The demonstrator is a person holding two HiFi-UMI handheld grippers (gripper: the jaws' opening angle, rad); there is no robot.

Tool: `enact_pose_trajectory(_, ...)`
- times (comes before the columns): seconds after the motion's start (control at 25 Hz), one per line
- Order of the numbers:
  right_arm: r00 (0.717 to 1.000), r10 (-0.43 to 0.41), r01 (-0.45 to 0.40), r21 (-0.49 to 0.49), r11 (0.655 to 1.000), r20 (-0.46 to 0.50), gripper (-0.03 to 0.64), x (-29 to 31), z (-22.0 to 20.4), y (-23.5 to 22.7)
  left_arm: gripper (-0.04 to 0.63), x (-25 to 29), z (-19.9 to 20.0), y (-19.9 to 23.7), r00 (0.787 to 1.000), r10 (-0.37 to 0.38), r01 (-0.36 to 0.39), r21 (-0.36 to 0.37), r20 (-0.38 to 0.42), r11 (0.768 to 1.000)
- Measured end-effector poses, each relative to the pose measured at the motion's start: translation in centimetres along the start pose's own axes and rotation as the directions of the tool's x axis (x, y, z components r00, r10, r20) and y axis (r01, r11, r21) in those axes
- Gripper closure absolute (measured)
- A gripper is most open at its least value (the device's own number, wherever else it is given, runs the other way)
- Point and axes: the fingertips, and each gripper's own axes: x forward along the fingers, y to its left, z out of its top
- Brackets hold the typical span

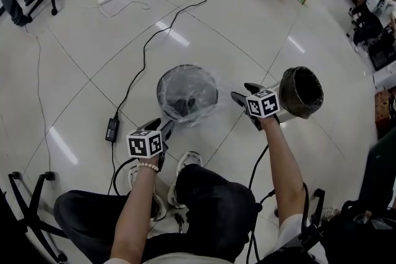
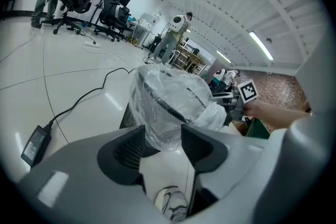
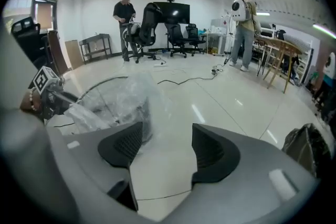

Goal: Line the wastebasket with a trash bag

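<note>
Fingers (image 2: 122, 152) of left gripper (image 2: 161, 139): spread apart, clamping nothing, at the near side of the wastebasket (image 2: 127, 114). Fingers (image 3: 212, 152) of right gripper (image 3: 167, 149): spread apart, empty, just right of the wastebasket. Trash bag (image 2: 170, 105): clear plastic, inside the wastebasket, draped over its rim. Dark bin (image 1: 301, 93): farther right of the wastebasket. Power adapter (image 1: 112, 128): on floor, left of the wastebasket.

Bag (image 1: 199, 81) in wastebasket (image 1: 159, 94); 2nd wastebasket (image 1: 291, 109) right.
</note>
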Motion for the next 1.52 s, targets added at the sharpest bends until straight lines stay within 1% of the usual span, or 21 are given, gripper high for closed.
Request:
enact_pose_trajectory(0.08,0.997,0.003,0.003,-0.077,0.997,0.08,0.318,-1.4,1.7,1.6,0.38,-0.6,0.3,0.2,0.999,0.013,-0.013,-0.018,0.034,1.0)
enact_pose_trajectory(0.16,0.985,0.047,-0.02,-0.161,0.987,0.169,0.319,-3.5,3.8,3.9,0.38,-1.5,1.0,0.1,0.997,0.026,-0.024,-0.025,0.068,0.999)
enact_pose_trajectory(0.24,0.965,0.147,-0.094,-0.236,0.967,0.218,0.349,-5.5,5.3,7.3,0.38,-2.5,2.0,-0.1,0.994,0.037,-0.035,-0.025,0.104,0.999)
enact_pose_trajectory(0.28,0.955,0.206,-0.143,-0.274,0.951,0.215,0.354,-6.1,5.6,9.2,0.38,-2.9,2.5,-0.3,0.992,0.04,-0.037,-0.027,0.122,0.999)
enact_pose_trajectory(0.36,0.94,0.3,-0.232,-0.343,0.911,0.162,0.356,-6.2,5.4,12.9,0.381,-3.6,3.1,-0.6,0.989,0.041,-0.038,-0.027,0.143,0.999)
enact_pose_trajectory(0.4,0.936,0.329,-0.265,-0.364,0.893,0.126,0.356,-5.7,5.1,14.3,0.381,-3.7,3.1,-0.7,0.989,0.04,-0.036,-0.024,0.142,0.999)
enact_pose_trajectory(0.48,0.933,0.355,-0.311,-0.378,0.872,0.052,0.369,-4.0,4.0,16.3,0.382,-3.7,2.6,-0.9,0.991,0.038,-0.036,-0.021,0.127,0.999)
enact_pose_trajectory(0.6,0.929,0.368,-0.356,-0.381,0.853,-0.044,0.38,-1.6,2.2,18.0,0.382,-3.4,2.0,-1.2,0.993,0.035,-0.034,-0.016,0.109,0.999)
enact_pose_trajectory(0.72,0.925,0.365,-0.372,-0.419,0.828,-0.101,0.45,-0.7,0.7,19.1,0.385,-2.8,1.9,-1.7,0.995,0.02,-0.02,-0.003,0.103,1.0)
enact_pose_trajectory(0.76,0.926,0.361,-0.371,-0.436,0.82,-0.108,0.493,-0.6,0.3,19.3,0.387,-2.6,1.9,-1.8,0.995,0.016,-0.016,0.0,0.102,1.0)
enact_pose_trajectory(0.8,0.927,0.359,-0.368,-0.454,0.812,-0.11,0.571,-0.7,-0.1,19.5,0.387,-2.3,2.1,-1.9,0.994,0.014,-0.015,0.004,0.105,1.0)
enact_pose_trajectory(0.84,0.927,0.36,-0.368,-0.468,0.803,-0.11,0.606,-0.8,-0.4,19.7,0.388,-2.0,2.5,-1.9,0.994,0.016,-0.017,0.007,0.11,1.0)
enact_pose_trajectory(0.92,0.923,0.367,-0.375,-0.484,0.791,-0.117,0.611,-1.1,-1.3,20.0,0.392,-1.7,3.4,-1.8,0.991,0.027,-0.028,0.005,0.133,1.0)
enact_pose_trajectory(1.0,0.922,0.363,-0.383,-0.478,0.791,-0.137,0.612,-0.8,-2.8,20.0,0.394,-1.6,4.4,-1.6,0.988,0.034,-0.034,-0.001,0.152,0.999)
enact_pose_trajectory(1.12,0.92,0.363,-0.391,-0.414,0.822,-0.149,0.614,0.4,-4.9,19.0,0.394,-1.3,5.1,-1.4,0.987,0.048,-0.049,0.007,0.152,0.999)
enact_pose_trajectory(1.28,0.92,0.384,-0.391,-0.263,0.882,-0.079,0.614,3.1,-6.8,18.0,0.394,-0.7,4.1,-0.7,0.992,0.054,-0.056,0.013,0.116,0.998)
enact_pose_trajectory(1.36,0.917,0.398,-0.397,-0.208,0.894,-0.037,0.611,3.7,-7.1,18.0,0.394,-0.7,3.5,-0.2,0.993,0.058,-0.06,0.014,0.104,0.998)
enact_pose_trajectory(1.4,0.912,0.41,-0.405,-0.19,0.894,-0.018,0.582,3.7,-6.9,18.0,0.394,-0.8,3.5,-0.1,0.993,0.06,-0.061,0.012,0.106,0.998)
enact_pose_trajectory(1.44,0.905,0.425,-0.418,-0.177,0.891,0.0,0.519,3.3,-6.6,18.0,0.394,-1.1,3.7,0.1,0.992,0.061,-0.063,0.01,0.114,0.998)
enact_pose_trajectory(1.48,0.897,0.443,-0.434,-0.166,0.886,0.02,0.49,2.6,-6.0,18.1,0.394,-1.5,4.0,0.2,0.99,0.064,-0.065,0.006,0.125,0.998)
enact_pose_trajectory(1.52,0.885,0.463,-0.452,-0.158,0.878,0.042,0.488,1.5,-5.4,18.1,0.394,-1.9,4.5,0.2,0.988,0.065,-0.066,0.001,0.14,0.998)
